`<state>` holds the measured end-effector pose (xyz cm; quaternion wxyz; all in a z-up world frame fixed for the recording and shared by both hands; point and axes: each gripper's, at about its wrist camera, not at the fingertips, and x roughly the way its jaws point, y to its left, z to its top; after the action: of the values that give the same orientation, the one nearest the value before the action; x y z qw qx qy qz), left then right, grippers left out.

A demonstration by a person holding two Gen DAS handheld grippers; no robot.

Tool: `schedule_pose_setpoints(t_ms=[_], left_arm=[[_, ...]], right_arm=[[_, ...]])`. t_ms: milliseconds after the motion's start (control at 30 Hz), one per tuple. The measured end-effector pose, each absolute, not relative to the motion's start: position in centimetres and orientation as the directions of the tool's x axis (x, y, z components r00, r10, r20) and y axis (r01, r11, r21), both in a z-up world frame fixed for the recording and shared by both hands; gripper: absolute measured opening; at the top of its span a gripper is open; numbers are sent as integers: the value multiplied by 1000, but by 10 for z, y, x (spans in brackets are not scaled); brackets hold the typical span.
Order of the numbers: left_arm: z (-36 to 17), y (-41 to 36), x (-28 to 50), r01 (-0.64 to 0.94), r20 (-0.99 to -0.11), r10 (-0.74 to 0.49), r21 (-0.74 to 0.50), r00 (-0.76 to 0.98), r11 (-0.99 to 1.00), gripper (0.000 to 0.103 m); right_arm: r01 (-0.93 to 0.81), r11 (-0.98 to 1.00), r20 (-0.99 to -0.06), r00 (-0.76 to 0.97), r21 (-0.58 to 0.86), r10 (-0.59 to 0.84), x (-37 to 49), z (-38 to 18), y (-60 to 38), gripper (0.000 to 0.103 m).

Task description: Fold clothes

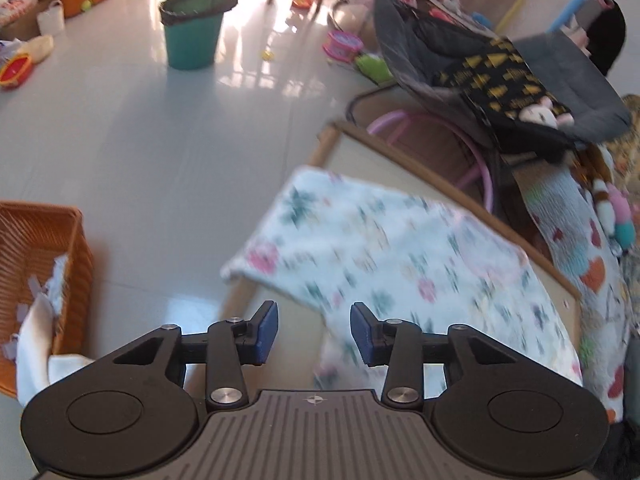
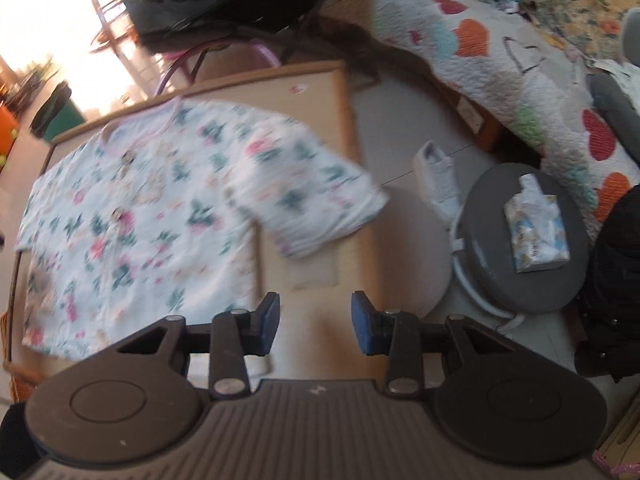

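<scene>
Two wrist views give us the same floral shirt [image 2: 132, 216] from opposite ends, both blurred. Through the left wrist camera we see, from the left, an orange wicker basket [image 1: 60, 264] with white cloth in it, then a green bin [image 1: 192, 36] lined with a black bag on the pale floor, then the shirt's sleeve hanging over the corner of the low wooden-edged table [image 1: 360, 148], and at far right a heart-patterned quilt [image 1: 592, 276]. Our left gripper [image 1: 314, 332] has its blue pads apart with nothing between them, above the table's near edge.

Only the right wrist camera shows us the whole shirt, spread flat on the table [image 2: 340, 92], neckline toward the far edge, its other sleeve reaching over the table's right side. Further right sit a white shoe [image 2: 438, 178] and a grey round stool [image 2: 492, 272] bearing a tissue pack [image 2: 536, 228]. Our right gripper [image 2: 315, 328] also stands open and empty, just beside the shirt's hem.
</scene>
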<state>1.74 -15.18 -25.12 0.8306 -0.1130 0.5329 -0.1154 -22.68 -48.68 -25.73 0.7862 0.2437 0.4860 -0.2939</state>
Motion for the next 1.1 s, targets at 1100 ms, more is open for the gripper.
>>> schedule_pose_setpoints(t_ms=[1100], left_arm=[[-259,-210,-62,116,-884,-338,-318,324,941,56]], right_arm=[[664,742,-914,354,95,-200,-177,-293,-565,4]])
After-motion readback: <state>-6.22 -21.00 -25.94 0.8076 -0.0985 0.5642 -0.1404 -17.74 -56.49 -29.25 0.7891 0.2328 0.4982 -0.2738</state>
